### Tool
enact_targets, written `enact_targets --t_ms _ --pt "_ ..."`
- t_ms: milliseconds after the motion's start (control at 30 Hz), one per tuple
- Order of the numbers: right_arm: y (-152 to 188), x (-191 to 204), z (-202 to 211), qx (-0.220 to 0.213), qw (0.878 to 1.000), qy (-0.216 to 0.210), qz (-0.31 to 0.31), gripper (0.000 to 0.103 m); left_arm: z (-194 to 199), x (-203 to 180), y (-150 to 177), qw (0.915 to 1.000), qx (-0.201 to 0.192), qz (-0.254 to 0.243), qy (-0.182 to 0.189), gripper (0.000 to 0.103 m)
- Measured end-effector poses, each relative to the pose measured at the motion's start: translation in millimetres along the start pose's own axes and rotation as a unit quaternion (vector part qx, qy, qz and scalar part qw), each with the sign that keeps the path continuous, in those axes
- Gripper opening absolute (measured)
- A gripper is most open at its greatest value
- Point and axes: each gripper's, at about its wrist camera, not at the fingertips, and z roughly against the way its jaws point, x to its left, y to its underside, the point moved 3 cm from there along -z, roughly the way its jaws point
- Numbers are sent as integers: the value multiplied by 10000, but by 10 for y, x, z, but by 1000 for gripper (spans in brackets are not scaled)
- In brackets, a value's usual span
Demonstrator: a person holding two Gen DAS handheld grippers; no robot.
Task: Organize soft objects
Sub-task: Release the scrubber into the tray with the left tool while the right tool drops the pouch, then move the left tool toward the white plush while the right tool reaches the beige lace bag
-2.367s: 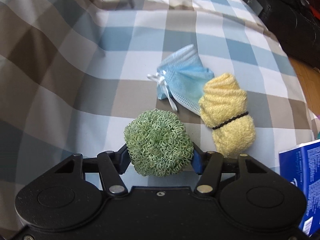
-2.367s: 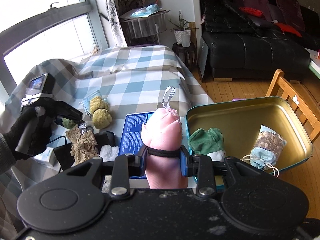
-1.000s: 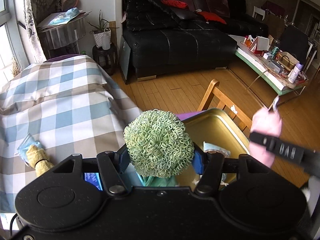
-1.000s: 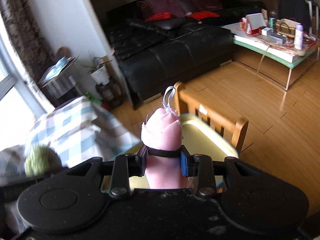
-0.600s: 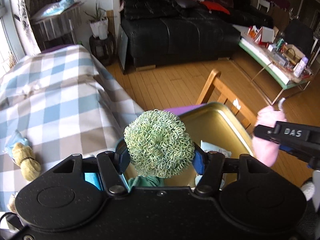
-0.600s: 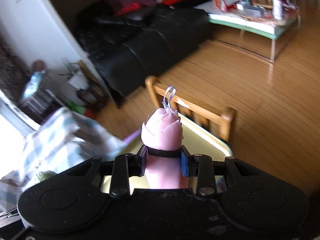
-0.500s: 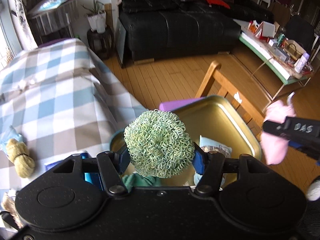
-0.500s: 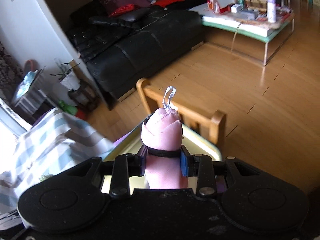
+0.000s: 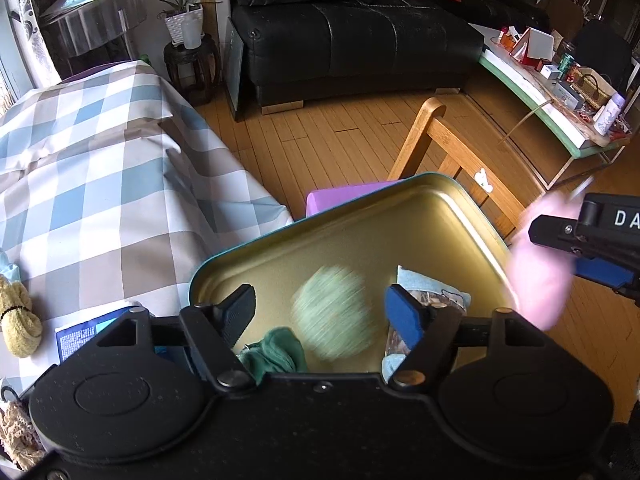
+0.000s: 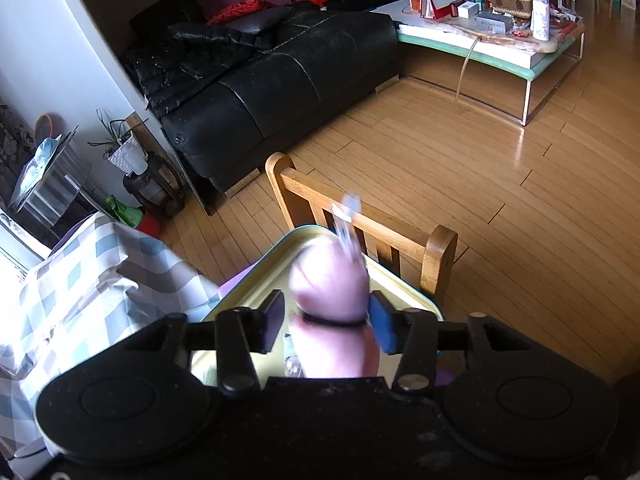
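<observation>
1. Both of my tongs hang over the open gold tin (image 9: 472,216), which sits on a wooden chair (image 9: 432,148) beside the checked bedcover (image 9: 100,168).
2. My left gripper (image 9: 320,308) has just been opening; its jaws stand well apart and clear of the green scrubber ball (image 9: 330,312). The ball shows blurred between them over the tin floor, released and dropping.
3. My right gripper (image 10: 326,318) has just been opening too. The pink rolled cloth (image 10: 332,292) is blurred between the pads; the left pad stands clear, and I cannot tell whether the right one touches it.
4. Already in the tin: a dark green cloth (image 9: 276,352) at the near edge and a light blue pouch (image 9: 432,300) at the right.
5. Left to do, as I judge it: a yellow rolled towel (image 9: 18,320) lies on the bedcover, well apart from the tin.
6. The pink roll's long axis runs away from my right camera, its banded middle between the jaws and its loop end pointing toward the chair back. The ball is round and has no long axis.
</observation>
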Motion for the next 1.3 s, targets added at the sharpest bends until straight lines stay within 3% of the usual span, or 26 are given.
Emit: enact_targets --t_ms 733,833,900,1133,1300 --pt "27 0 91 -113 9998 -132 140 54 146 122 114 10000 13 57 -74 68" --pt "33 27 133 -222 9993 -221 200 59 214 170 166 9999 19 128 -68 68" --pt "46 40 165 -311 9988 -274 245 67 272 197 207 9999 0 147 -74 68" --pt "115 123 362 -857 9939 -312 620 77 566 355 389 9996 -137 193 -146 68" --pt "214 218 521 -1195 9876 -539 866 94 820 570 536 9989 -263 260 -278 68"
